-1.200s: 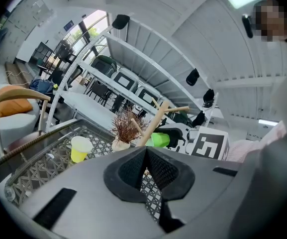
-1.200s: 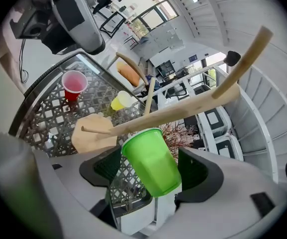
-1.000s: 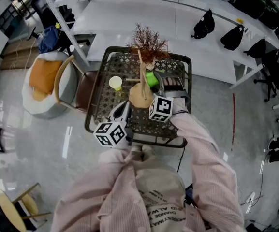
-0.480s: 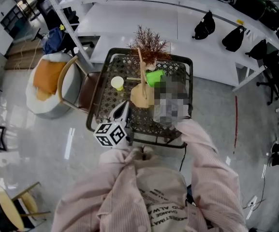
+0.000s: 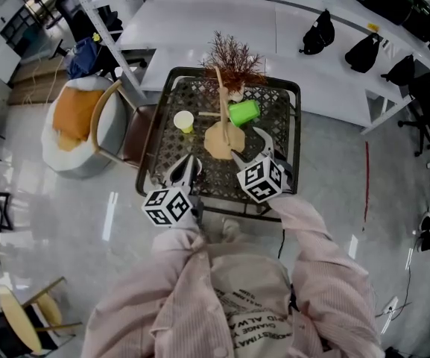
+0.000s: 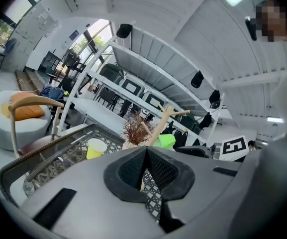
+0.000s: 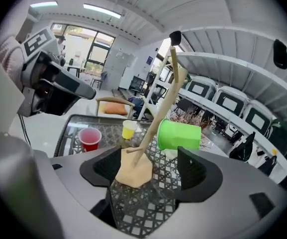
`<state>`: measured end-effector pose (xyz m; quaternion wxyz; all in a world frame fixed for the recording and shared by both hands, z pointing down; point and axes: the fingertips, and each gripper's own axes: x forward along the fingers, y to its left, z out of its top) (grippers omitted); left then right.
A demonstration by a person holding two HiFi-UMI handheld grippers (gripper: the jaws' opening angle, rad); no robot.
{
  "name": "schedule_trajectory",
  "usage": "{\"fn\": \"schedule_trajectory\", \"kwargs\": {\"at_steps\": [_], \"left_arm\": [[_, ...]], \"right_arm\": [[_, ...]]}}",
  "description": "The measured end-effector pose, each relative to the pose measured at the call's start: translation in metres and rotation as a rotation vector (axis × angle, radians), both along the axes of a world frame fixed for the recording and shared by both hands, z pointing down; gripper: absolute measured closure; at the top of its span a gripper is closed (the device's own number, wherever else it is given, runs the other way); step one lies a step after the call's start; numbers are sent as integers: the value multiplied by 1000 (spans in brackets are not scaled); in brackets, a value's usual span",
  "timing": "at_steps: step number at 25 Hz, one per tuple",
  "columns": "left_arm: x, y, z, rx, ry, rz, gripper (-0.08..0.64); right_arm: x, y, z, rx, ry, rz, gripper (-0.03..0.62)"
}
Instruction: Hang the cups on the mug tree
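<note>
The green cup (image 5: 243, 112) hangs on its side from a peg of the wooden mug tree (image 5: 219, 139), just right of the trunk, toward the far edge of the table (image 5: 278, 136). Its inside does not show in any view. The tree's flat base sits at about the middle of the lattice top.

The yellow cup (image 5: 184, 121) stands upright, mouth up, in the left half of the table, apart from the tree's base. What it holds cannot be told. The red cup (image 7: 89, 138) also stands upright, close to the table's left edge and nearer the person than the yellow one, and only its own pink wall shows inside. A dried brown plant (image 5: 233, 57) stands at the middle of the far edge, behind the tree.

The left gripper (image 6: 146, 153) hovers over the near left part of the table with its jaws pressed together and nothing between them. The right gripper (image 7: 145, 159) is over the near right part, aimed at the tree. Its jaws are wide apart, gripping nothing, and the tree's base shows beyond the gap, untouched.
</note>
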<state>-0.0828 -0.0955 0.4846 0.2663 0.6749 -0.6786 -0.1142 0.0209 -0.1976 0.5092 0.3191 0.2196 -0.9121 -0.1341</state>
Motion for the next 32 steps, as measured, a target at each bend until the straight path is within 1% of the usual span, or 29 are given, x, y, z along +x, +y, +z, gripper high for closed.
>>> {"fn": "schedule_trajectory", "kwargs": {"at_steps": [3,8,11,15,20,24,29,32], "left_arm": [[-6,8,4,-17,7,1,561],[-26,22,10,-40,14,27,561],[-44,33,13,-57,19,47,561],[-59,41,22,-88,29,101,561],[-72,52,38,-129,40,187,561],[-83,59,49,-157,38,258,561],[-99,64,67,-180,65,331,561],[-102,62,79,-193,62,382,561]], "right_arm": [[-5,15,3,-55,-36,7,275],[-16,55,6,-166,-138,18,275],[-25,78,20,-223,-149,35,275],[-37,99,44,-302,-157,95,275],[-55,120,69,-404,-197,204,276],[-70,130,90,-434,-210,272,275],[-89,142,117,-464,-227,351,275],[-96,145,132,-469,-235,394,275]]}}
